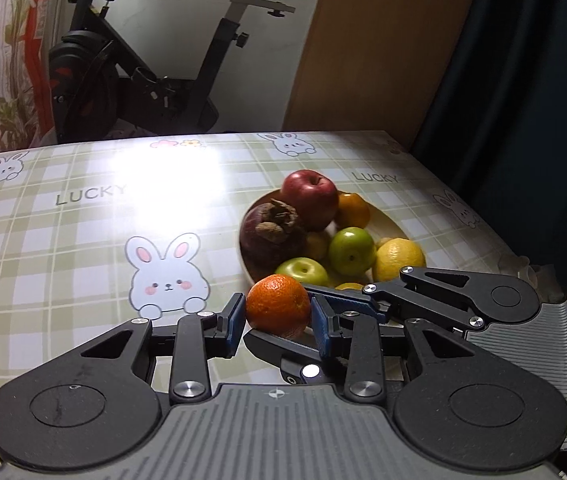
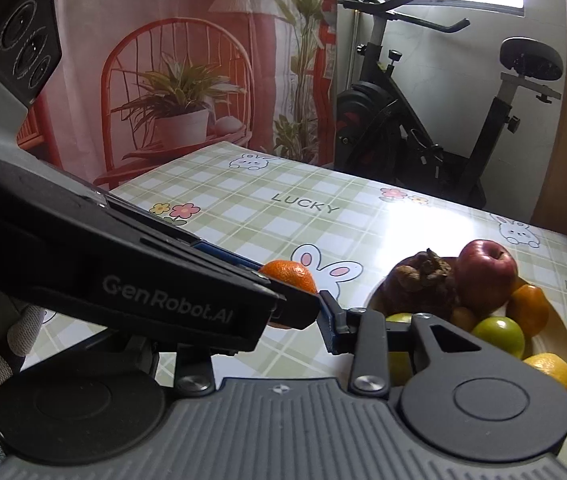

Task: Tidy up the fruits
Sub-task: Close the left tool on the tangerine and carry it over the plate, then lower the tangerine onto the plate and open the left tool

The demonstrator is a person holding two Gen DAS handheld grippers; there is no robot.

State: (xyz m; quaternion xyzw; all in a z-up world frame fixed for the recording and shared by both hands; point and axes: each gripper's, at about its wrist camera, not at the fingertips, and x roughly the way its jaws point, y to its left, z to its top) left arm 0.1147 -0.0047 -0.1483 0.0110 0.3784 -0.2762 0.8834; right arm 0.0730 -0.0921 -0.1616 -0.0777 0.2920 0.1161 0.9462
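Between the blue pads of the left gripper [image 1: 277, 320], low in the left-wrist frame, sits a gripped mandarin [image 1: 278, 306].
Right gripper [image 2: 303, 316] reaches in beside it; its grasp cannot be told, its left finger hidden. Right of centre, the bowl [image 1: 393, 226] holds a red apple [image 1: 309, 197], green apples and a lemon [image 1: 399, 258] on the checked tablecloth [image 1: 83, 216].

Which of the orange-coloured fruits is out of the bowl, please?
The tangerine clamped between the left gripper's blue fingers; the other orange fruit sits in the bowl behind the red apple.
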